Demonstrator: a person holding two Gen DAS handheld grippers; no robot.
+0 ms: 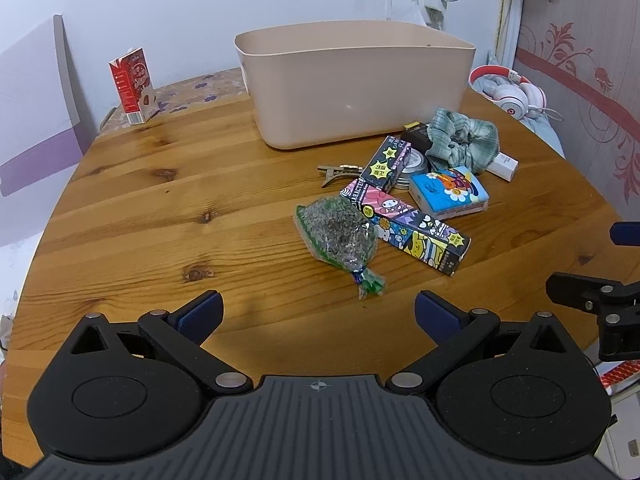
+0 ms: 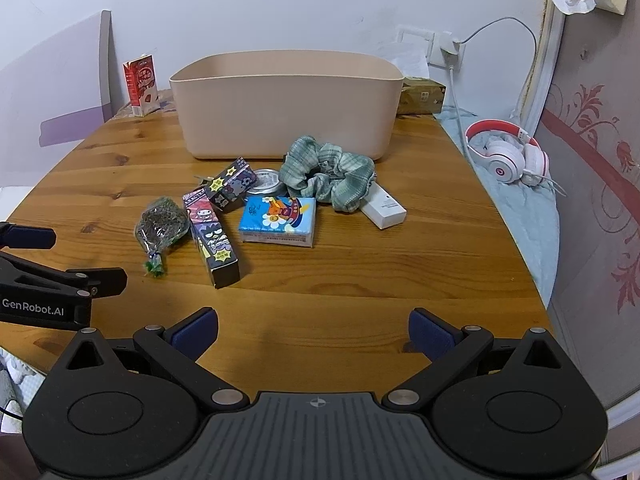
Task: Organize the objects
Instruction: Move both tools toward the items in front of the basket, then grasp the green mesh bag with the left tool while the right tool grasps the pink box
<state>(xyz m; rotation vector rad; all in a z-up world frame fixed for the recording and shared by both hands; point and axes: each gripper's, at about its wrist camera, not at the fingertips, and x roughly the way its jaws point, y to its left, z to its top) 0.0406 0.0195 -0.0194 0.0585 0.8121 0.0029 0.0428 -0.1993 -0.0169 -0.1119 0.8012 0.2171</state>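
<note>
"GenRobot.AI" on left tongs (image 2: 52, 240)

L gripper (image 1: 318, 312): jaws spread wide, nothing between them, blue pads (image 1: 202, 312) facing inward. It hangs low over the tabletop (image 1: 160, 208), pointing fwd, level, not tilted to either side. R gripper (image 2: 314, 330): same pose, jaws wide apart, nothing held, blue pads (image 2: 430, 336) showing, low over the tabletop, pointing fwd. The two sit side by side, near but not touching; each shows at the edge of the other's view. No hand or sleeve visible in either view.
</note>
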